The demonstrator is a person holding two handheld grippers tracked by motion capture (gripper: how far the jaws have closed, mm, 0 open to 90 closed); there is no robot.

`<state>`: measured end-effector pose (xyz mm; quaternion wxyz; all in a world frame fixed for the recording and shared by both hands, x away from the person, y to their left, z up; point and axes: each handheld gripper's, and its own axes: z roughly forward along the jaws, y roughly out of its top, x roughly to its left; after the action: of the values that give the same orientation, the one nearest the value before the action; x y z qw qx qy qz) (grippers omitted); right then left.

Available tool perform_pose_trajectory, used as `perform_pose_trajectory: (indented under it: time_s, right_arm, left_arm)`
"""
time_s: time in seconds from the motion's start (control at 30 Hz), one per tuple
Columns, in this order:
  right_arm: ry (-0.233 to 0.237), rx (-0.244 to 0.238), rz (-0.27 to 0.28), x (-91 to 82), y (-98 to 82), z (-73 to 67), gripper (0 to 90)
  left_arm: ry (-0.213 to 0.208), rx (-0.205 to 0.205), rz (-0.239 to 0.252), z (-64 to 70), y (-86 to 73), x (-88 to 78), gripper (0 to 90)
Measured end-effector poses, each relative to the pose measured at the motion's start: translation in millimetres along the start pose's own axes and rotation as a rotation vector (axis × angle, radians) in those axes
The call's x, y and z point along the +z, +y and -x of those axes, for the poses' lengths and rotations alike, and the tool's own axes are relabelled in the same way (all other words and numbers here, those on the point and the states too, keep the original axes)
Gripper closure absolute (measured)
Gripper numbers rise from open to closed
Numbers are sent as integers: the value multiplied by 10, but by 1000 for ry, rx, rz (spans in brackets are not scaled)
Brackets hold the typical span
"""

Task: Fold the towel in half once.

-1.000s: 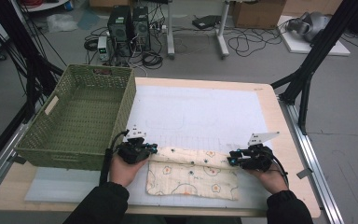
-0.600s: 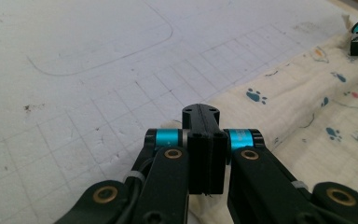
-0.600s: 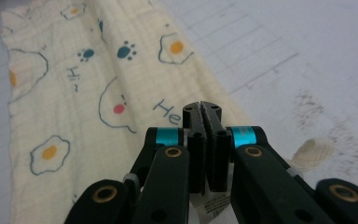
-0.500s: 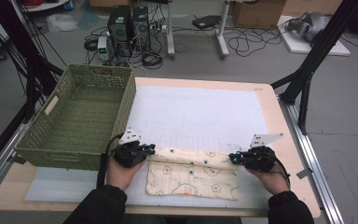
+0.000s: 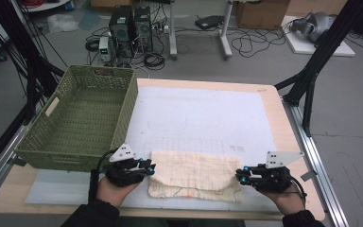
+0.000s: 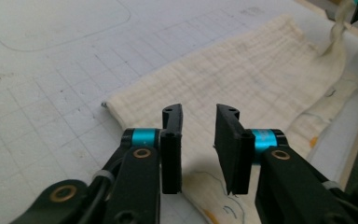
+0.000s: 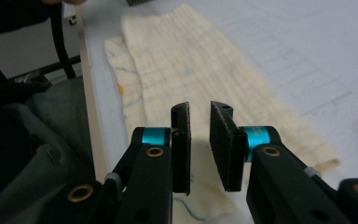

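Observation:
A cream cloth (image 5: 194, 177) lies folded flat on the white mat, its plain side up and a printed strip along the near edge. My left gripper (image 5: 150, 168) sits at the cloth's left end. Its jaws have just been opening and stand apart over the cloth (image 6: 242, 79), with nothing between them (image 6: 199, 116). My right gripper (image 5: 238, 176) is at the cloth's right end. Its jaws have also just been opening, leaving a narrow empty gap (image 7: 199, 112) above the cloth (image 7: 191, 60). In the left gripper view, a far corner of the cloth (image 6: 338, 28) stands raised.
A green woven basket (image 5: 127, 101) stands empty at the left of the table, close to the left hand. The white grid mat (image 5: 198, 113) stretches beyond the cloth. The table's near edge (image 5: 170, 213) lies just below the cloth, and a black stand leg (image 5: 307, 94) rises at the right.
Both hands drew back from the cloth's far corners toward the near edge. The cloth's top now looks plainer, with print showing only along the near strip. Both pairs of jaws have parted.

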<state>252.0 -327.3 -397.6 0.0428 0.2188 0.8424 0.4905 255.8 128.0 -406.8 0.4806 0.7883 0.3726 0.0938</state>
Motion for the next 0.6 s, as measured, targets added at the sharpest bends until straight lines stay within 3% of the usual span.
perform_pose_trajectory:
  time_s: [0.13,0.23,0.3,0.37,0.4,0.47,0.53,0.6]
  right_arm:
    - [-26,-5,-9,35,78,64,711]
    - [-64,20,-31,134,60,216,650]
    - [-110,39,-67,233,20,369,596]
    - [-134,73,-102,310,-19,511,574]
    - [-145,77,-118,335,-32,560,557]
    - [-155,112,-140,393,-67,674,536]
    - [-147,132,-156,431,-93,741,536]
    - [-110,148,-174,473,-118,791,646]
  left_arm:
    - [30,-7,-18,-50,16,125,661]
    - [67,8,-35,-70,28,260,660]
    - [119,18,-48,-103,43,374,654]
    - [160,-8,-63,-156,54,458,624]
    - [201,-23,-80,-185,61,510,588]
    - [221,-83,-95,-264,59,606,534]
    - [224,-69,-109,-284,47,654,573]
    - [208,-44,-112,-269,38,688,723]
